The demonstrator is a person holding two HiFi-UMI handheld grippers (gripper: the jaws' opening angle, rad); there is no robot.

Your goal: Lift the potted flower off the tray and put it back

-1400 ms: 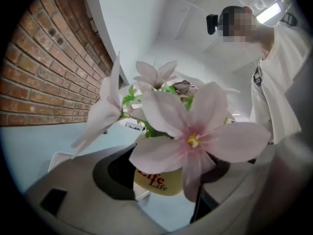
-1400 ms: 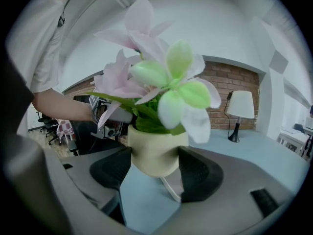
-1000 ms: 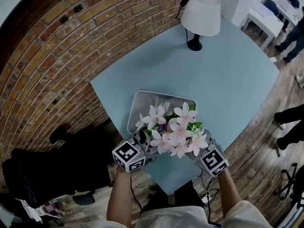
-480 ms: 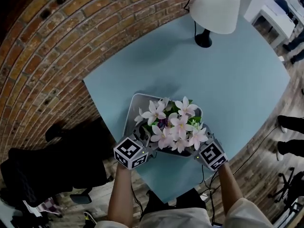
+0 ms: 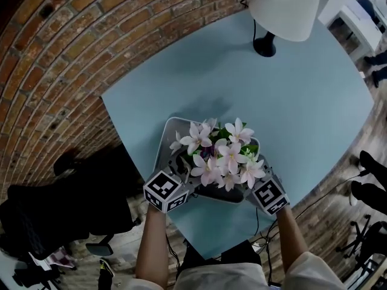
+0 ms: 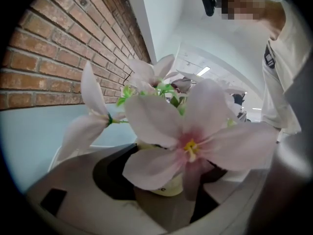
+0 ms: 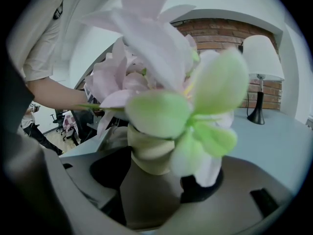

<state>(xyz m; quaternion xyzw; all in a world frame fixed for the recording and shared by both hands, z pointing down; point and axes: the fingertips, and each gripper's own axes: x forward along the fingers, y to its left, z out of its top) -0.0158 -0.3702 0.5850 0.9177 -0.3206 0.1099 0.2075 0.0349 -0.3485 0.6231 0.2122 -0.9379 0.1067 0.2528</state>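
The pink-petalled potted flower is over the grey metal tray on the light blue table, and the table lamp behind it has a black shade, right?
Not quite. The head view shows that the table lamp has a white shade; only its foot is black. The pink-petalled potted flower is indeed over the grey metal tray on the light blue table.

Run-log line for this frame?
potted flower: over tray, touchdown unclear | left hand-held gripper: closed on potted flower | right hand-held gripper: closed on potted flower

An office-like room: brick wall (image 5: 54,71), blue table (image 5: 199,83), lamp (image 5: 284,8), white desks (image 5: 355,9) beyond.
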